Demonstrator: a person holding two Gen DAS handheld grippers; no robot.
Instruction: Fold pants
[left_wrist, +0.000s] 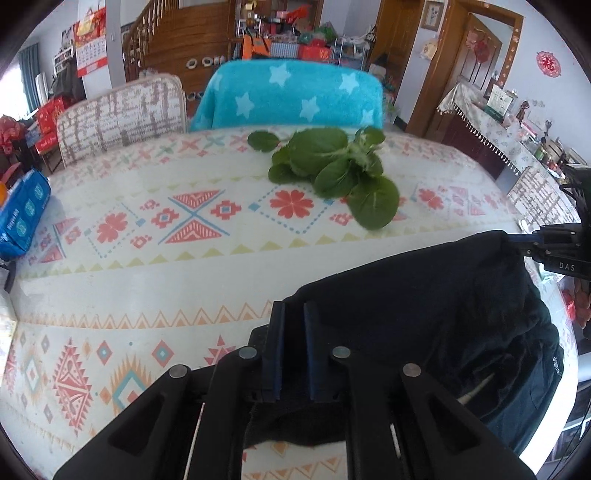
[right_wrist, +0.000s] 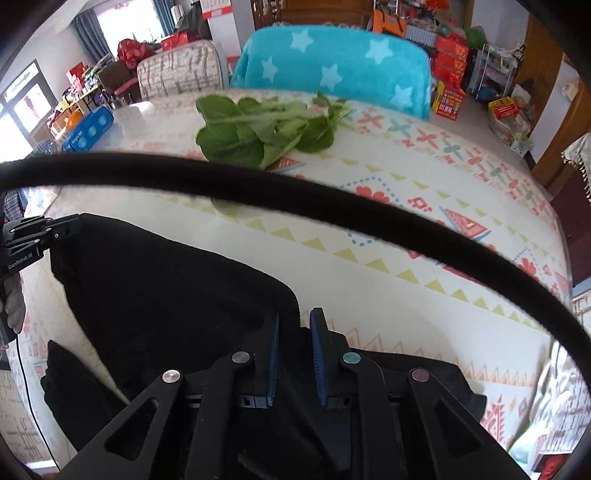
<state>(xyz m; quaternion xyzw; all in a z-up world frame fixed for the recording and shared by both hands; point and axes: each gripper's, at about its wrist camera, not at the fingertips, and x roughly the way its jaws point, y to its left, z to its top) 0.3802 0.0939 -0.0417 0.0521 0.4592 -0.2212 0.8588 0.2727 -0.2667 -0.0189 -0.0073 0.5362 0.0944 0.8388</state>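
Clearly both tongs pinch the black pants: left tongs (left_wrist: 293, 314) and right tongs (right_wrist: 295, 325) nearly closed on cloth (left_wrist: 424, 295), whose lower folds drop out of sight below the bench (left_wrist: 147, 280).

The black pants (left_wrist: 443, 295) are running out of the lower right edge of the left wrist view, and the gripper body is covering their near part. In the right wrist view, a blurred black cable (right_wrist: 295, 199) is crossing the leafy greens (right_wrist: 258, 125) and hiding their lower leaves. The small print on the blue pack (left_wrist: 22, 214) is too small to read.
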